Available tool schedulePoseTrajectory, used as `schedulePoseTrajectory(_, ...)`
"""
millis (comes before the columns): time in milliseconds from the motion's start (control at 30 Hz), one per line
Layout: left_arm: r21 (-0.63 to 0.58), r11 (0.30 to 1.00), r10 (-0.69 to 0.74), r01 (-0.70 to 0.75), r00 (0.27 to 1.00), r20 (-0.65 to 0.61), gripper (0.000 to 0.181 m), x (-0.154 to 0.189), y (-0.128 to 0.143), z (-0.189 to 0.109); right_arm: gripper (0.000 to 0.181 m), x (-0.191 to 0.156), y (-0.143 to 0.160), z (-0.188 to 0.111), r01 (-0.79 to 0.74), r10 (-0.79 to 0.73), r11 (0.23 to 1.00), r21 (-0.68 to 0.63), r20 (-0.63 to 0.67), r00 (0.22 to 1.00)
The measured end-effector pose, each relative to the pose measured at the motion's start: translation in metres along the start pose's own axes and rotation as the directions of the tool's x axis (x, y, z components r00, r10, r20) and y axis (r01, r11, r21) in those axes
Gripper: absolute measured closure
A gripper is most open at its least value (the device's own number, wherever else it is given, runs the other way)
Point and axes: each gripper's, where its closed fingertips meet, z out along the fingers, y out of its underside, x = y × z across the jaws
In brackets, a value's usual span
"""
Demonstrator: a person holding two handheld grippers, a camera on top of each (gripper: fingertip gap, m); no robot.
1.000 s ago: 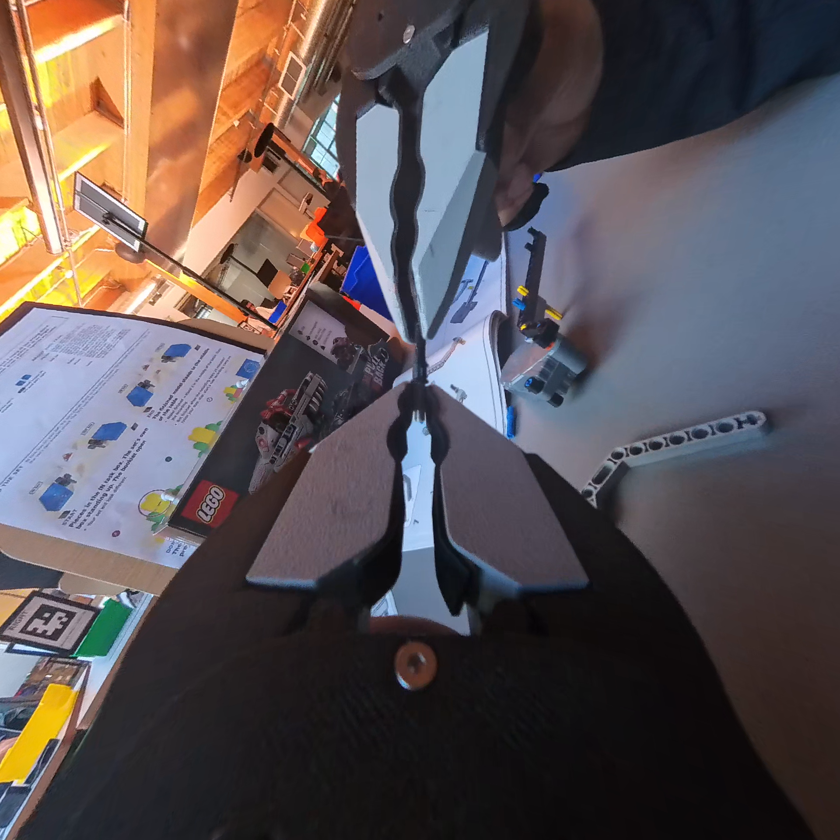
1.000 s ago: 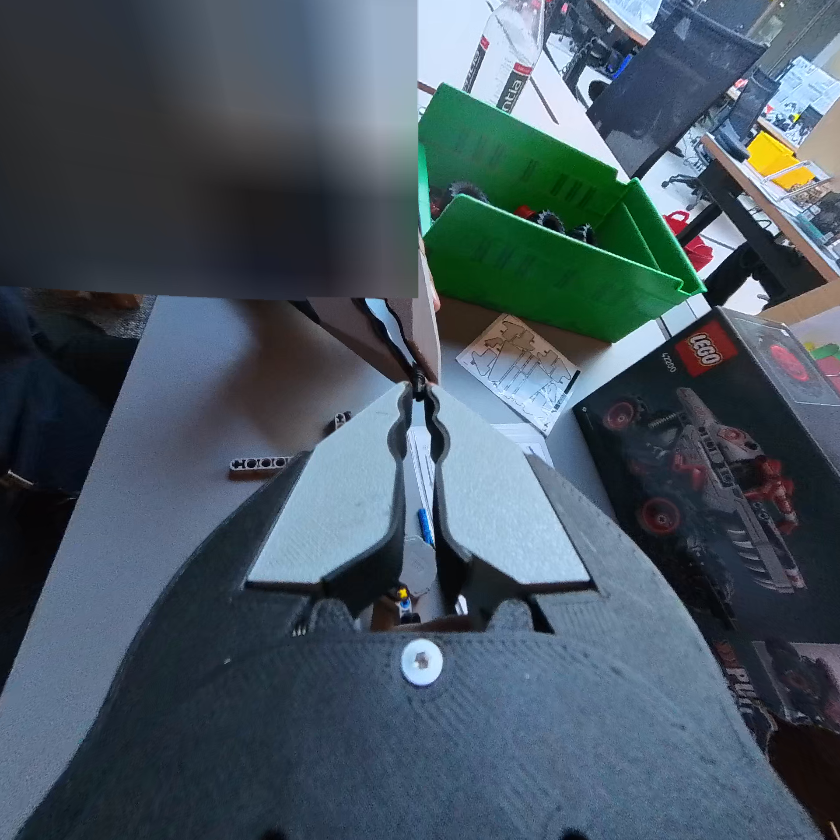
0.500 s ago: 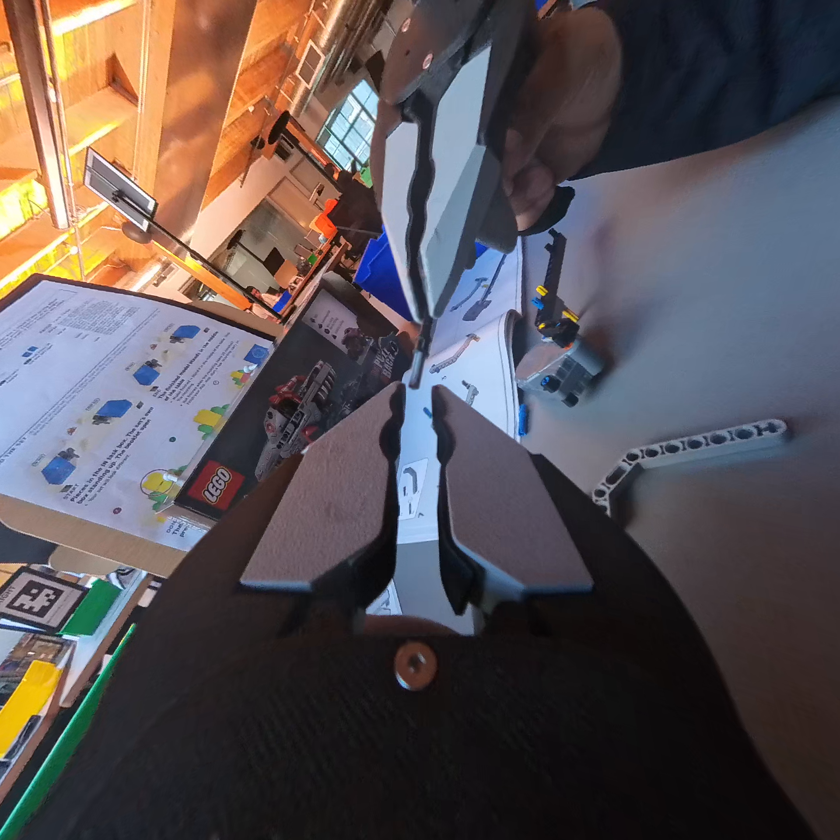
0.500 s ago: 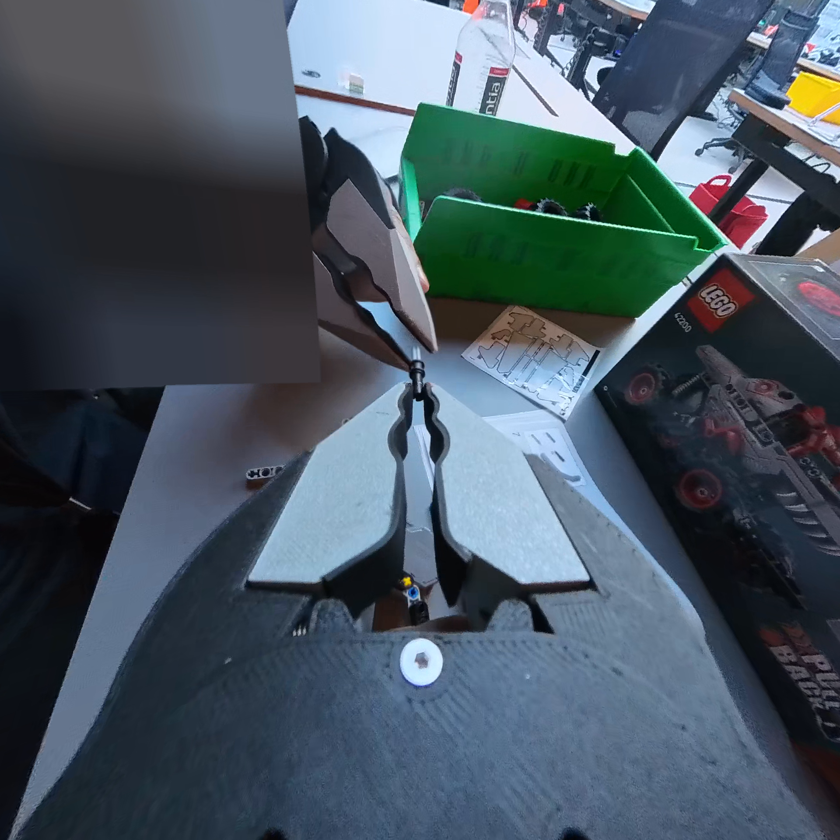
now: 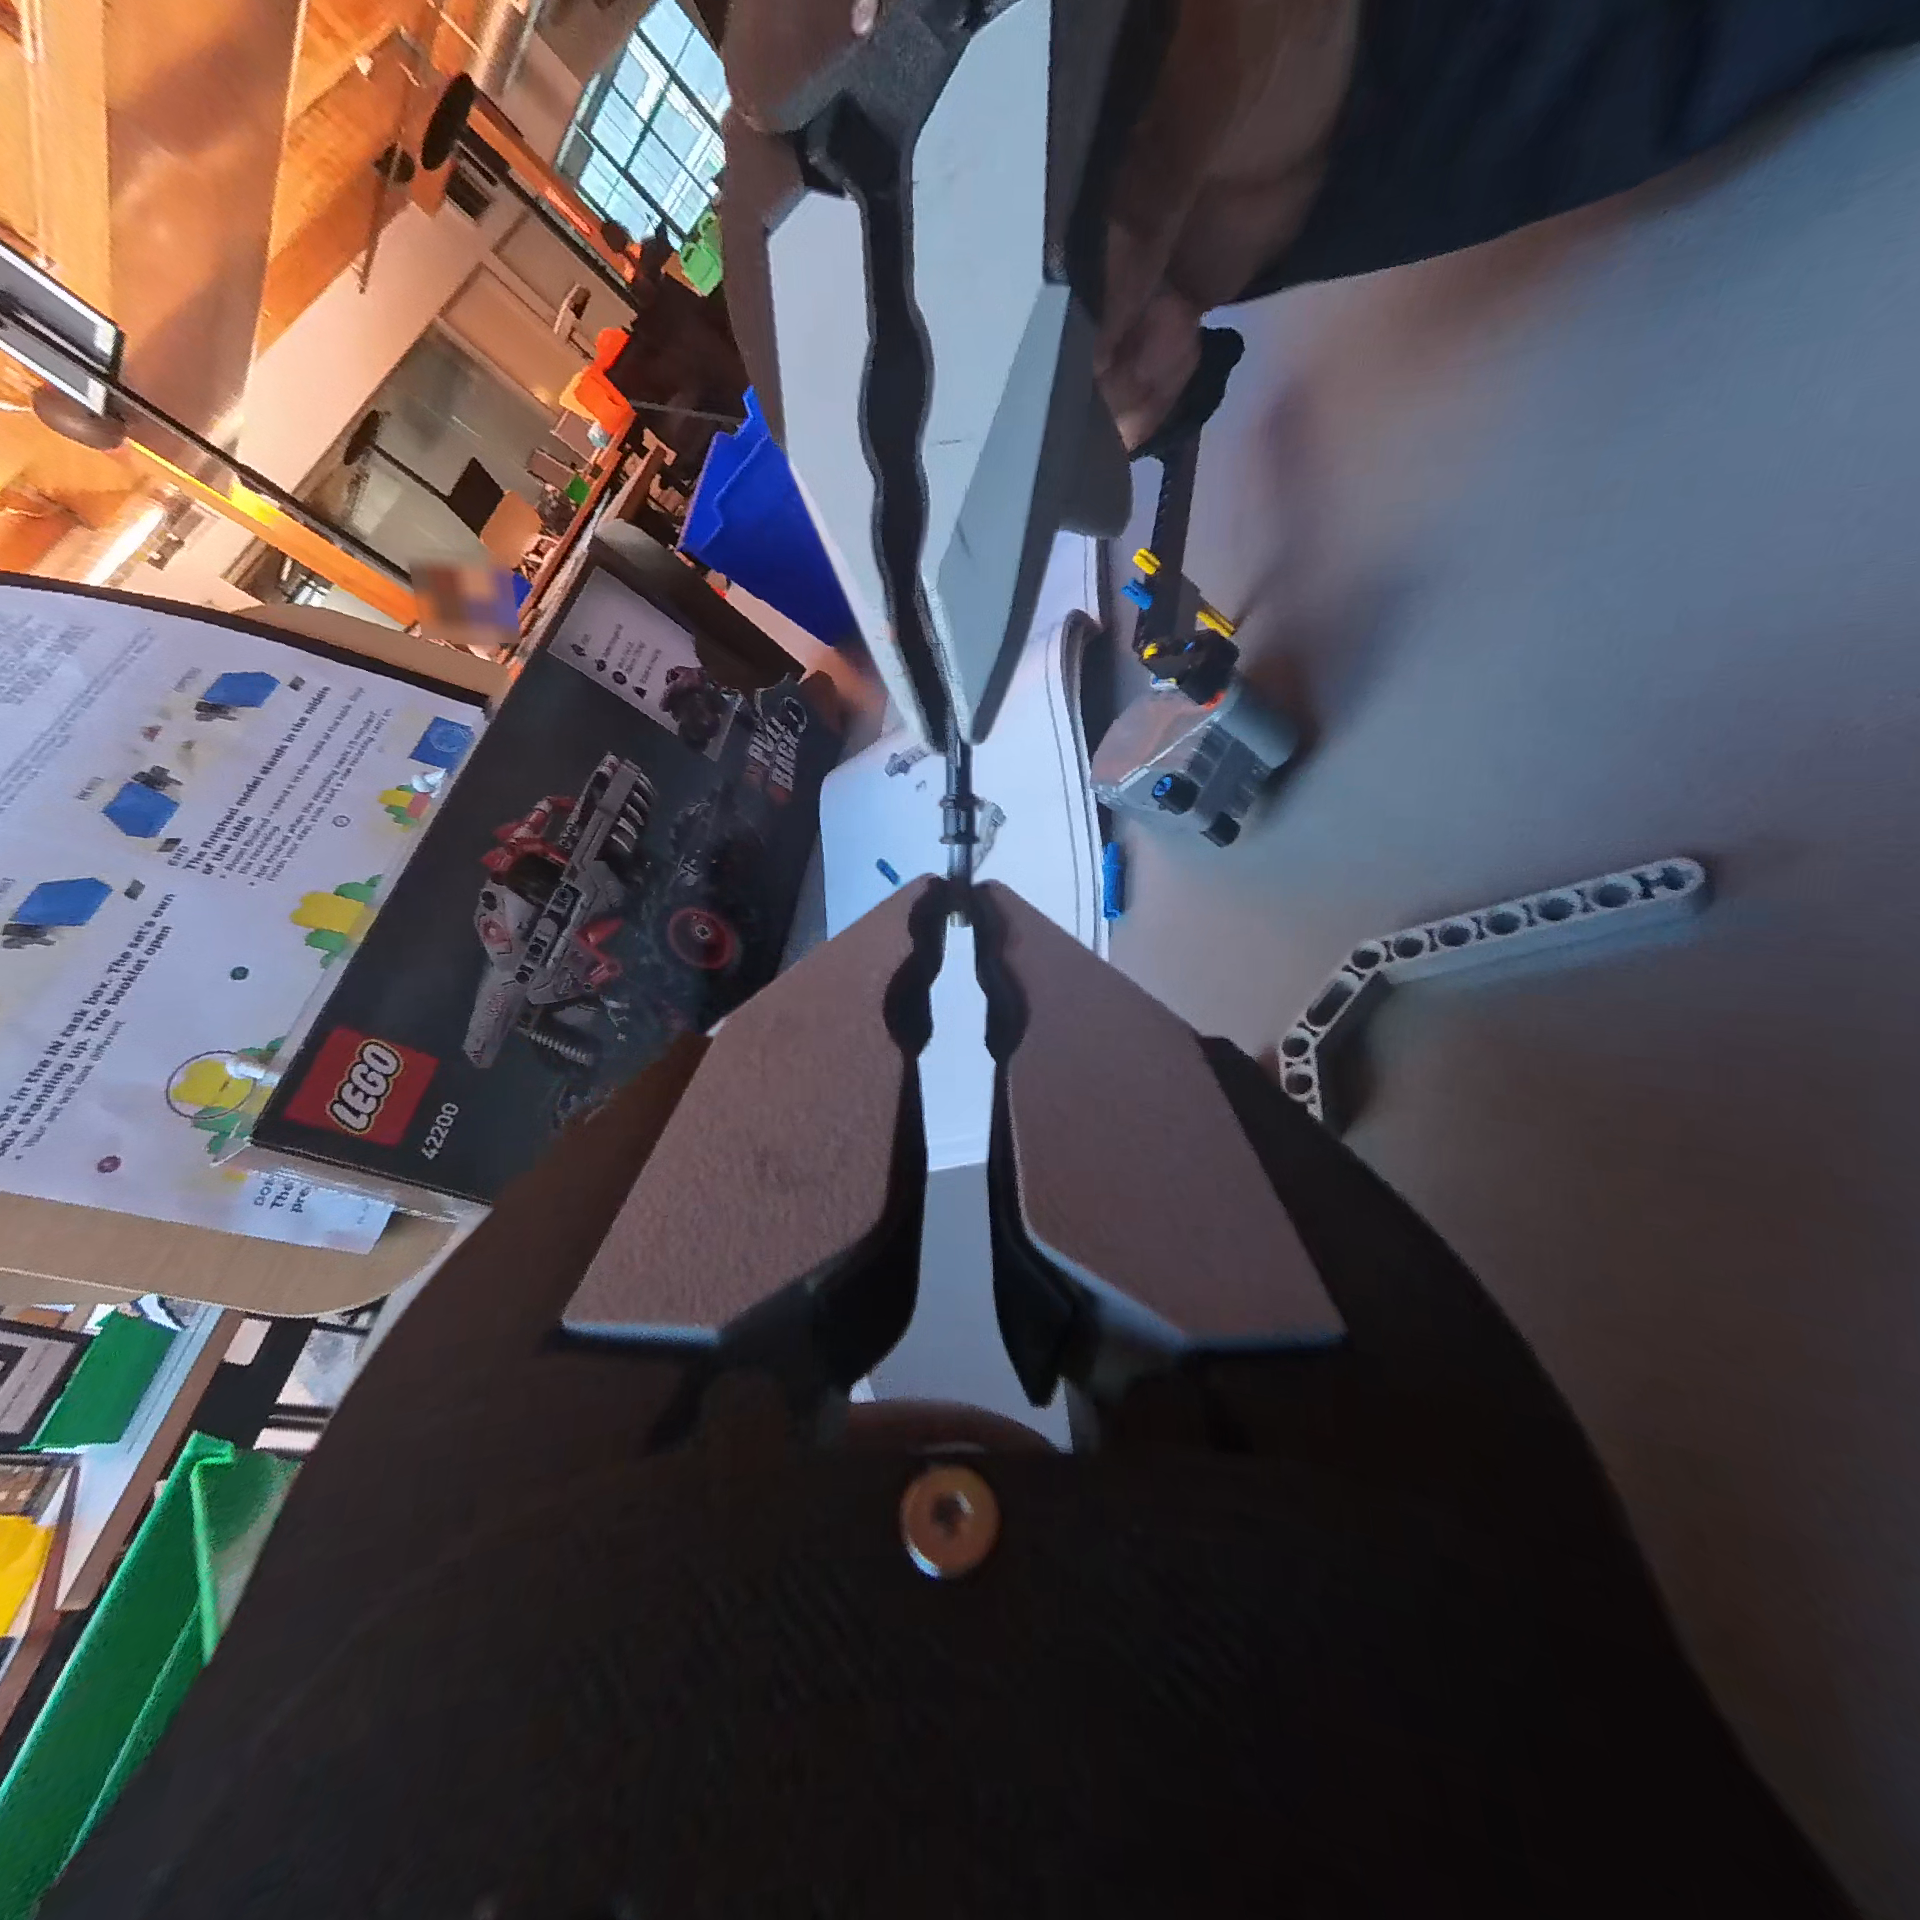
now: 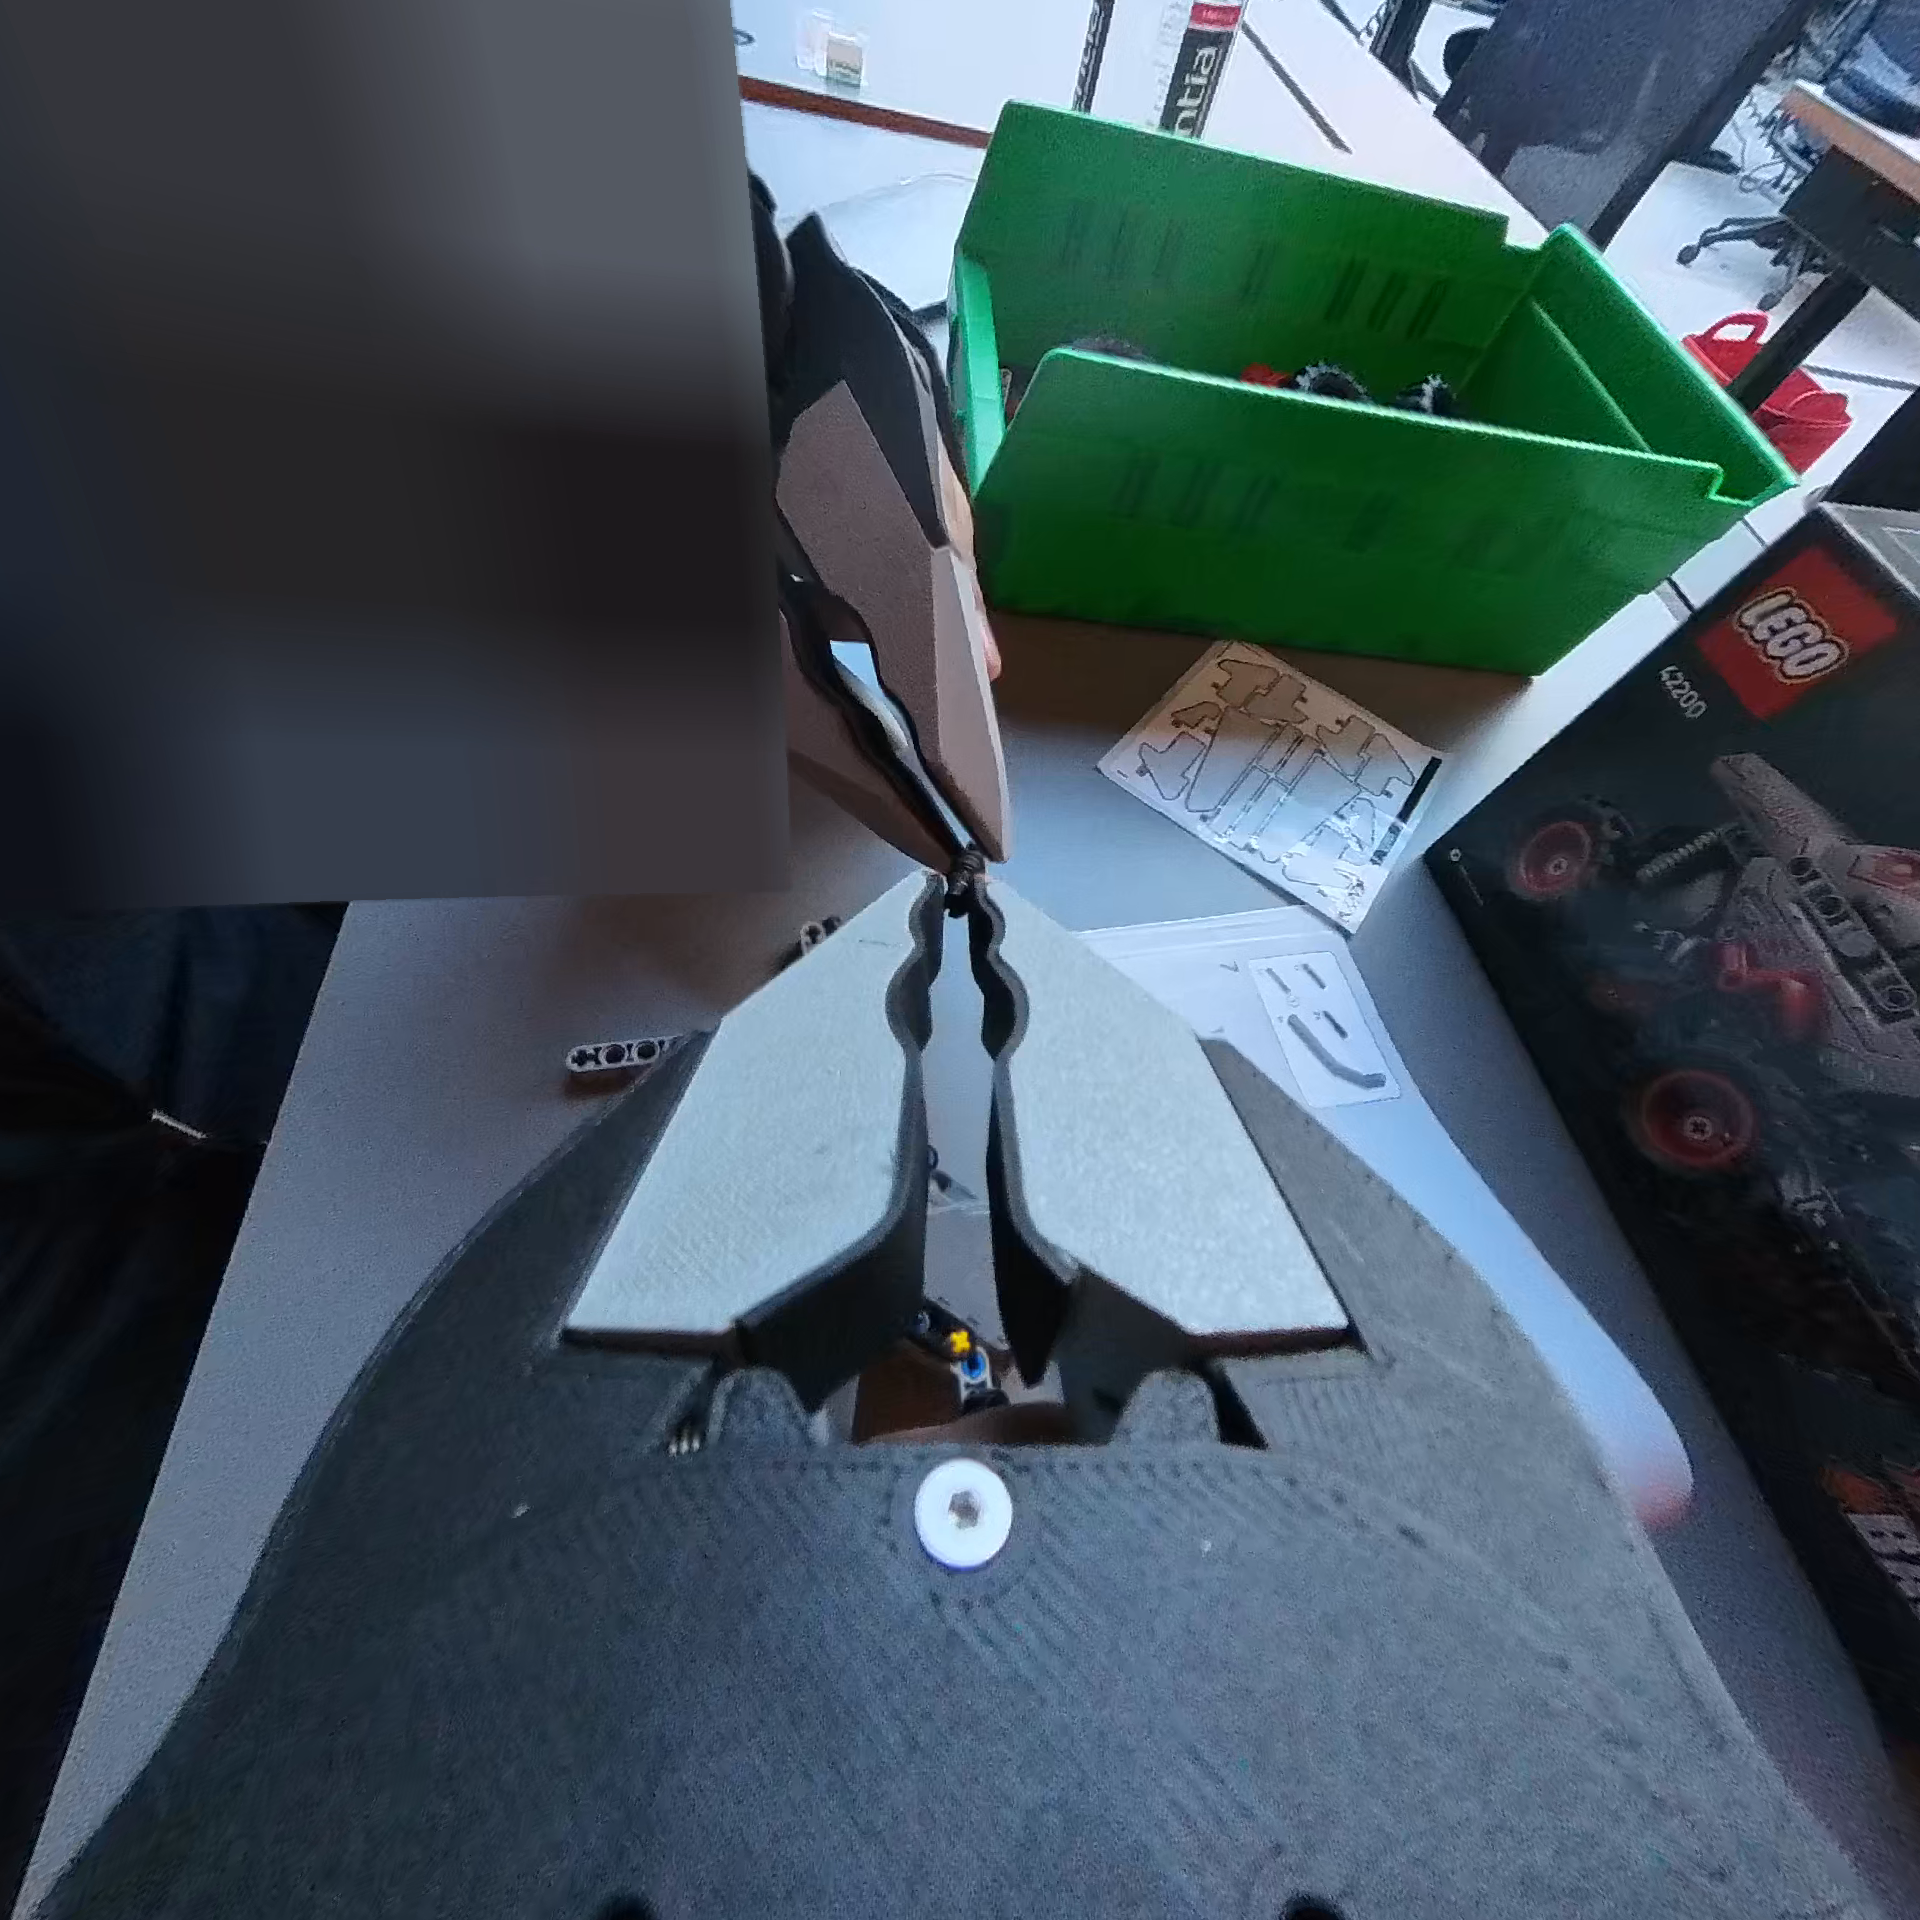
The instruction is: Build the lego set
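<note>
Both grippers meet tip to tip in the air above the table (image 5: pixel 1558 520), each pinching one end of a thin pin (image 5: pixel 957 821): the left gripper (image 5: pixel 957 906) is clenched on its near, pale end, and the right gripper (image 5: pixel 951 732) clamps the dark far end. In the right wrist view the right gripper (image 6: pixel 958 896) grips the pin (image 6: pixel 964 871) with the left gripper (image 6: pixel 971 847) coming down onto it from above left. The pin's long axis runs straight along the line between the two sets of tips, a small collar at its middle. Open grey tabletop lies to the right of the tips in the left view, up to the bent grey beam (image 5: pixel 1475 940) and a grey block (image 5: pixel 1195 758) with a black arm standing on it. Only the left view shows that block, the beam and a printed sheet (image 5: pixel 156 883). Only the right view shows the green bin (image 6: pixel 1351 520), the sticker sheet (image 6: pixel 1278 790) before it, a short grey beam (image 6: pixel 623 1055) near the table's left edge and a bottle (image 6: pixel 1195 62) behind. The set's box (image 6: pixel 1766 987) hems in the right side; it also shows in the left view (image 5: pixel 540 935).
</note>
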Motion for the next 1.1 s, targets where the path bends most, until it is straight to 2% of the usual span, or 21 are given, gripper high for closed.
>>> schedulePoseTrajectory(167, -0.054, 0.998, 0.036, -0.038, 0.999, -0.035, 0.178, 0.008, 0.010, 0.003, 0.179, -0.003, 0.010, 0.008, 0.062, -0.064, 0.996, -0.071, -0.025, 0.998)
schedulePoseTrajectory(367, -0.048, 0.998, 0.046, -0.049, 0.997, -0.065, 0.178, 0.015, 0.007, 0.003, 0.179, -0.005, 0.020, 0.013, 0.118, -0.126, 0.983, -0.141, -0.043, 0.991)
schedulePoseTrajectory(500, -0.029, 1.000, 0.003, -0.005, 0.997, -0.072, 0.178, 0.013, 0.005, 0.002, 0.179, -0.003, 0.029, 0.016, 0.145, -0.160, 0.969, -0.201, -0.061, 0.985)
schedulePoseTrajectory(767, -0.030, 0.999, -0.034, 0.031, 0.990, -0.135, 0.178, 0.023, 0.006, 0.002, 0.179, -0.010, 0.035, 0.017, 0.109, -0.112, 0.981, -0.162, -0.012, 0.994)
schedulePoseTrajectory(967, 0.034, 0.980, -0.186, 0.196, 0.962, -0.202, 0.177, 0.023, 0.002, -0.003, 0.178, -0.016, 0.030, 0.010, 0.078, -0.075, 0.990, -0.120, 0.023, 0.997)
schedulePoseTrajectory(1100, 0.082, 0.937, -0.310, 0.340, 0.916, -0.256, 0.181, 0.017, -0.005, -0.008, 0.179, -0.019, 0.027, 0.006, 0.054, -0.051, 0.995, -0.084, 0.038, 0.998)
